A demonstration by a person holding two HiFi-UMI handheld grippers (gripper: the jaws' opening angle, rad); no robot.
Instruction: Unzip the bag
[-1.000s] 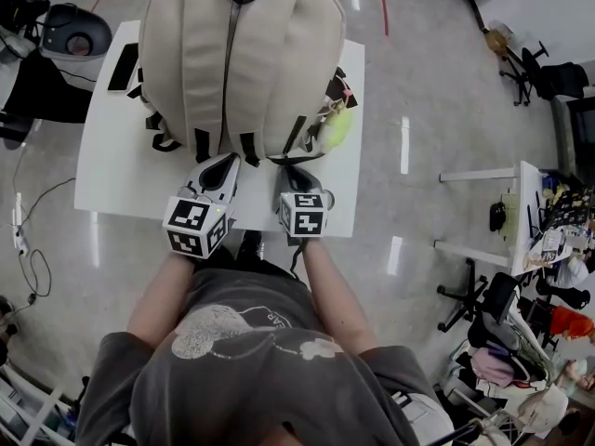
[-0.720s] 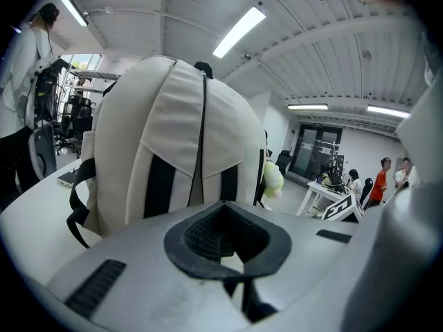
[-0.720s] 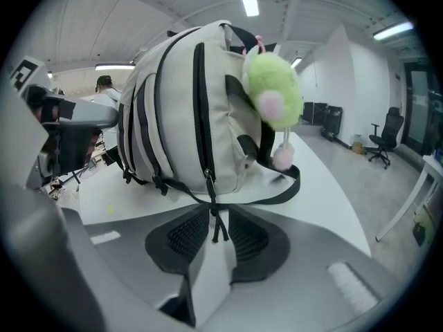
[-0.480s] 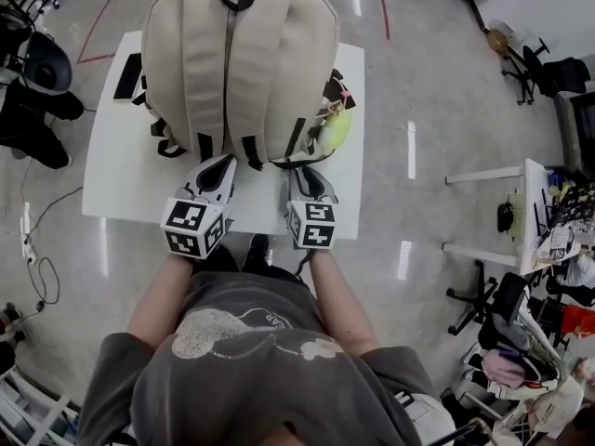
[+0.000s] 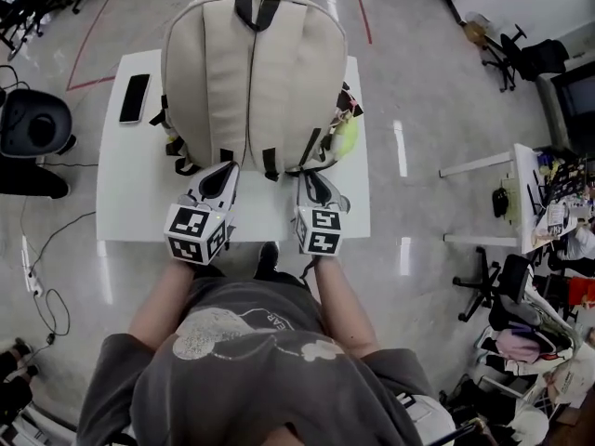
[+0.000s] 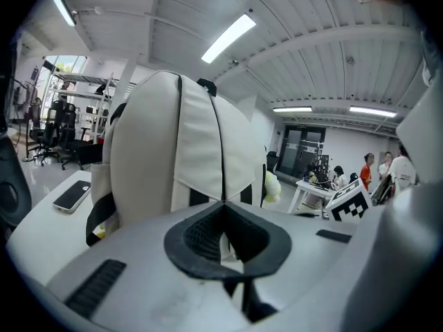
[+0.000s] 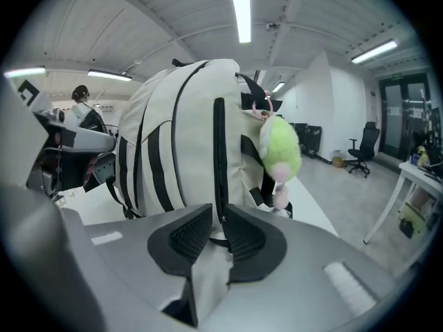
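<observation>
Backpack (image 5: 251, 72) is laid on the white surface (image 5: 130, 193), bottom end toward the person, strap side apparently up. Left gripper (image 5: 221, 177) is at the bottom edge with its jaws closed tip to tip; nothing is clearly seen pinched between them. Right gripper (image 5: 310, 182) is closed on a black strap (image 7: 219, 151) that runs straight down into the narrow gap between its jaws. No zipper slider is made out in any view, so the main risk is judged to be the wrong part being grabbed: a strap pull would only drag or tip the backpack and nothing would be opened. With webbing held instead of the body, the backpack is poorly restrained. Once a slider is found and pulled, the whole thing could be slid across the smooth surface instead of the teeth being parted. The phone (image 5: 135, 98) is parked just beside the backpack's left flank and could be shoved toward the surface's edge by any sideways slide. The green plush toy (image 5: 347, 136) is hung on the right flank near the right gripper, so it could be snagged or caught in the jaws on a regrasp. If the zipper is underneath, a flip would be needed, and both neighbours would be put at risk by that.
</observation>
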